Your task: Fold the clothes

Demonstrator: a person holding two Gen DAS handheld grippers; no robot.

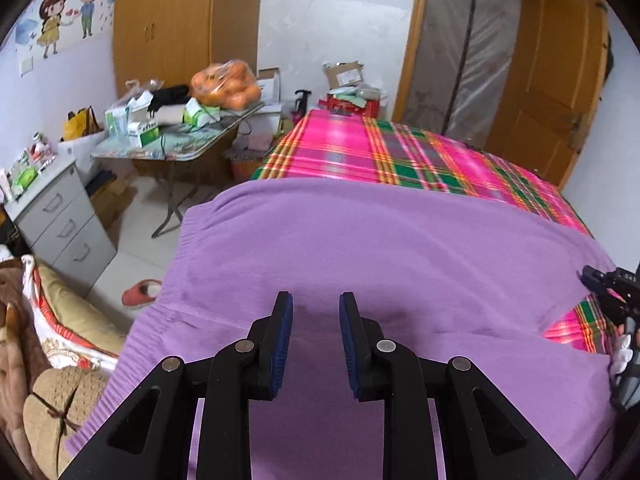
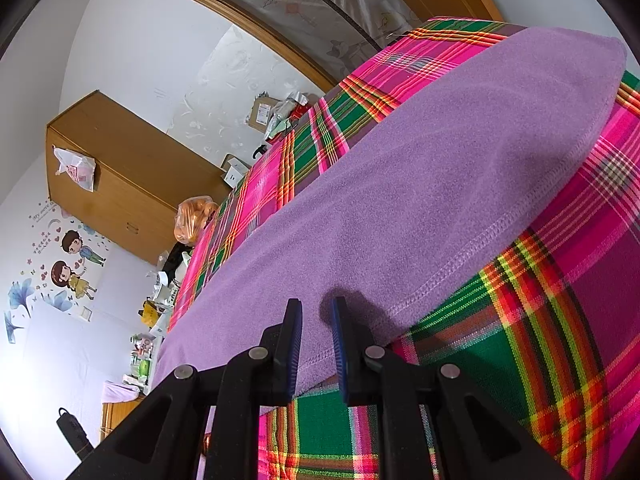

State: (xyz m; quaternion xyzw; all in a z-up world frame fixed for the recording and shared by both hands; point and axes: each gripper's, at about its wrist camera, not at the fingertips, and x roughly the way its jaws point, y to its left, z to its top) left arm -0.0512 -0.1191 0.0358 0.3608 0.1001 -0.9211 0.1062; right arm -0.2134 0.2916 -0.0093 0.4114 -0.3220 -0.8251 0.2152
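Left gripper (image 1: 316, 300): jaws apart with a clear gap, nothing pinched, hanging over the purple garment (image 1: 380, 248); cloth shows below and between the fingers, and whether the tips touch it can't be told. Right gripper (image 2: 317, 305): jaws narrower but apart. The garment's stitched hem (image 2: 460, 256) runs in between the fingers at the near edge; the pads don't visibly press it, so whether it is gripped can't be told. In the left wrist view the right gripper sits at the garment's far right edge. The garment lies spread flat on a plaid sheet (image 2: 560, 320) covering the bed, ribbed band toward the left side. Beyond the bed are a cluttered folding table (image 1: 168, 144), a grey drawer unit (image 1: 60, 216) and a wooden wardrobe (image 1: 168, 20).
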